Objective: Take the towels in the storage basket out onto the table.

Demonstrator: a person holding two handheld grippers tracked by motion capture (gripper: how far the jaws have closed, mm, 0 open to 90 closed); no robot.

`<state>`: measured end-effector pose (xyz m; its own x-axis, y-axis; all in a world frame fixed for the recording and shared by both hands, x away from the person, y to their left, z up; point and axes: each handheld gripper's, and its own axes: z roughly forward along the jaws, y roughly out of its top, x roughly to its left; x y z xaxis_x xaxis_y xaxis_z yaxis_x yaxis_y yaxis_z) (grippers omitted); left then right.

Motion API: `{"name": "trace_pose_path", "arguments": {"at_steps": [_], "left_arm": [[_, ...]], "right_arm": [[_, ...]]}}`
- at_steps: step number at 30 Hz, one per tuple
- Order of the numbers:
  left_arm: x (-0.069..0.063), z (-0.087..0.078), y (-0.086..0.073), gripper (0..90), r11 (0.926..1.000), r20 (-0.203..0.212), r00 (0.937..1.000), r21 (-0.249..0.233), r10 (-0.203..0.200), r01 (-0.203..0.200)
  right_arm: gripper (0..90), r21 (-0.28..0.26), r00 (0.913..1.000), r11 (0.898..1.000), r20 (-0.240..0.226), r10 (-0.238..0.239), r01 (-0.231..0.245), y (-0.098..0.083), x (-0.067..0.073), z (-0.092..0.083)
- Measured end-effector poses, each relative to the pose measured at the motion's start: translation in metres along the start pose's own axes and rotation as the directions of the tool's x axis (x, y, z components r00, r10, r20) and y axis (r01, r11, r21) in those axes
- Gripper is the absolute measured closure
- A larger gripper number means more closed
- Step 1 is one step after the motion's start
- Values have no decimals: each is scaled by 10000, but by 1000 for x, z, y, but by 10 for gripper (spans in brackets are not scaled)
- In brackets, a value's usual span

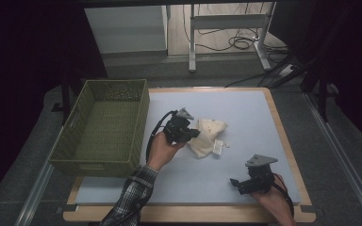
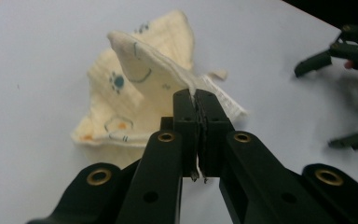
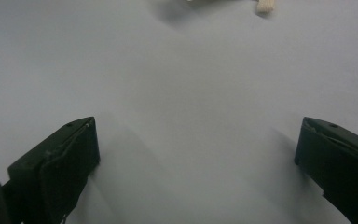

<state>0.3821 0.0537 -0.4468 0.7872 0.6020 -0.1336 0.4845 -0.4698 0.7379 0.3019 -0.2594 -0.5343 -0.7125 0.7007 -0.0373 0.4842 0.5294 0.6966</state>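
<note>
A cream cloth [image 1: 208,136] with small printed figures lies crumpled near the middle of the pale blue table mat [image 1: 235,108]. My left gripper [image 1: 194,133] is shut on an edge of the cloth [image 2: 140,79], which is pinched between its black fingertips [image 2: 185,105] and lifted into a peak. My right gripper [image 1: 235,184] rests low at the front right of the mat, its jaws wide apart with nothing between them. In the right gripper view its fingers [image 3: 56,168] frame bare mat [image 3: 186,107], and a scrap of the cloth's label [image 3: 264,5] shows at the top edge.
A green woven basket [image 1: 75,155] stands at the left of the table, beside the mat. The table's wooden edge [image 1: 290,146] runs along the right and front. Beyond the far edge are a desk frame [image 1: 226,28] and floor cables.
</note>
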Motion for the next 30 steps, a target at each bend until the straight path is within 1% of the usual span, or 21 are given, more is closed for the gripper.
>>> {"name": "trace_pose_path", "arguments": {"at_steps": [2, 3, 5, 6, 7, 9, 10, 11, 13, 14, 15, 17, 18, 19, 20, 22, 23, 24, 28, 29, 30], "left_arm": [[-1, -5, -12, 878, 9999, -78, 9999, -71, -128, 127], [-1, -5, -12, 877, 9999, -78, 9999, -71, -128, 127], [-1, -9, -24, 877, 9995, -75, 9997, -183, -248, 246], [-3, -13, -36, 877, 9994, -166, 9994, -219, -287, 284], [-3, -13, -36, 878, 9994, -166, 9994, -219, -287, 284], [-6, -15, -48, 877, 9997, -473, 9987, -201, -163, 153], [-9, -17, -59, 876, 9996, -571, 9982, -221, -179, 167], [-9, -17, -59, 876, 9996, -571, 9982, -221, -179, 167], [-12, -20, -69, 875, 9994, -629, 9978, -277, -214, 197], [-15, -23, -78, 873, 9992, -622, 9977, -335, -258, 238], [-15, -23, -78, 873, 9992, -622, 9977, -335, -258, 238], [-16, -25, -87, 873, 9987, -638, 9974, -394, -334, 309], [-17, -28, -95, 873, 9984, -638, 9971, -420, -413, 386], [-17, -30, -98, 873, 9981, -641, 9968, -433, -470, 442], [-17, -30, -98, 873, 9981, -641, 9968, -433, -470, 442], [-18, -33, -110, 874, 9972, -608, 9962, -454, -618, 591], [-18, -33, -110, 873, 9972, -608, 9962, -454, -618, 591], [-18, -33, -114, 873, 9968, -580, 9960, -448, -680, 655], [-21, -35, -129, 869, 9962, -586, 9952, -435, -786, 761], [-21, -36, -136, 861, 9947, -543, 9941, -466, -938, 913], [-20, -36, -139, 843, 9936, -484, 9933, -470, -1047, 1024]], "right_arm": [[53, -77, 9999, 9999, 63, 85, -85, 0, -1, -1], [53, -77, 9999, 9999, 63, 85, -85, 0, -1, -1], [135, -149, 9998, 9998, 146, 152, -150, 0, -3, -4], [221, -144, 9998, 9998, 163, 143, -140, 1, -6, -7], [221, -144, 9998, 9998, 163, 143, -140, 1, -6, -7], [297, -219, 9999, 9997, 97, 119, -116, 2, -9, -7], [362, -281, 10000, 9996, 39, 67, -66, 4, -9, -6], [362, -281, 10000, 9996, 39, 67, -66, 4, -9, -6], [450, -200, 9999, 9998, -119, -73, 71, 8, -9, -5], [505, -155, 9996, 9998, -245, -128, 124, 14, -9, -3], [505, -155, 9996, 9998, -245, -128, 124, 14, -9, -3], [547, -192, 9993, 9997, -352, -161, 154, 21, -11, -2], [587, -203, 9989, 9997, -441, -143, 134, 28, -14, -1], [598, -206, 9987, 9997, -502, -107, 97, 32, -15, 0], [598, -206, 9987, 9997, -502, -107, 97, 32, -15, 0], [620, -222, 9983, 9998, -583, 1, -14, 41, -20, 2], [620, -222, 9983, 9998, -583, 1, -14, 41, -20, 2], [621, -257, 9981, 9996, -616, 80, -96, 47, -24, 4], [620, -279, 9973, 9993, -698, 234, -254, 52, -29, 8], [604, -308, 9976, 9991, -634, 276, -296, 55, -32, 11], [583, -316, 9976, 9991, -633, 267, -287, 57, -34, 14]]}}
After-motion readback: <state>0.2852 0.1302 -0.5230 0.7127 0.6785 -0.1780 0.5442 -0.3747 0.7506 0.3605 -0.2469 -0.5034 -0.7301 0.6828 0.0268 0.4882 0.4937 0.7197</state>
